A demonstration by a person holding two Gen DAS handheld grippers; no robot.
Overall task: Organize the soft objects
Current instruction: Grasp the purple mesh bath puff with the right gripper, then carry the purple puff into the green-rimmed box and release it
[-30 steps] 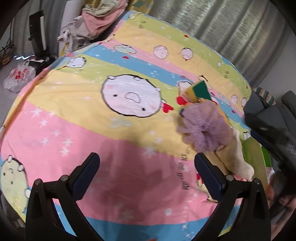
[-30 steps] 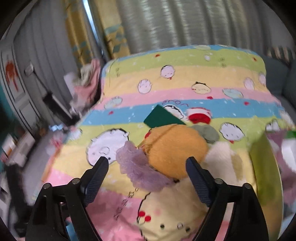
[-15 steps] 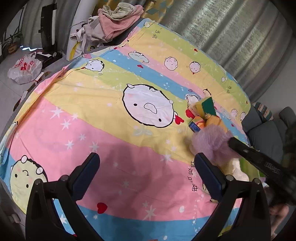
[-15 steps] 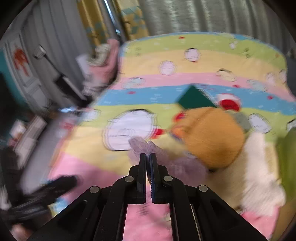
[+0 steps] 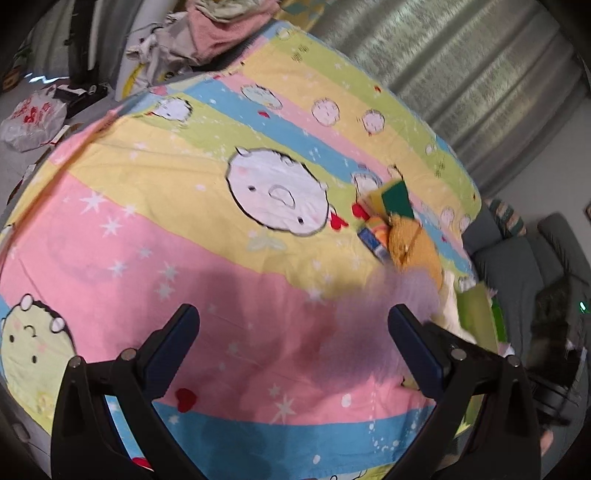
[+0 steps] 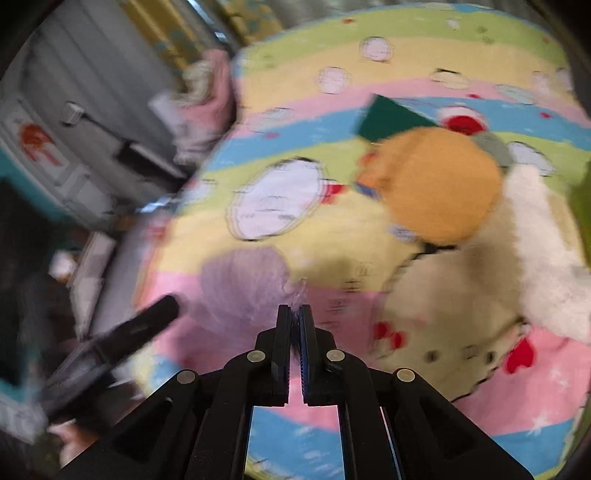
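A purple mesh bath pouf [image 6: 243, 284] lies on the striped cartoon bedsheet [image 6: 424, 74], and my right gripper [image 6: 293, 312] is shut on its near edge. In the left wrist view the pouf [image 5: 402, 291] is a blur just beyond the right finger of my left gripper [image 5: 293, 321], which hovers open over the pink stripe with nothing in it. Further back lies a pile: an orange plush [image 6: 436, 184], a green sponge [image 6: 388, 118], a small grey item [image 6: 491, 146] and a white fluffy piece [image 6: 543, 251]. A small blue and orange box [image 5: 375, 236] sits beside the plush.
Clothes [image 5: 221, 29] are heaped past the bed's far left corner. A plastic bag [image 5: 33, 118] lies on the floor at the left. Grey cushions [image 5: 517, 266] stand off the bed's right side. A green flat thing [image 5: 476, 314] lies at the right edge.
The right gripper has gone from open around the plush and pouf to shut on the pouf's edge. The pouf now lies left of the pile, nearer the left gripper.
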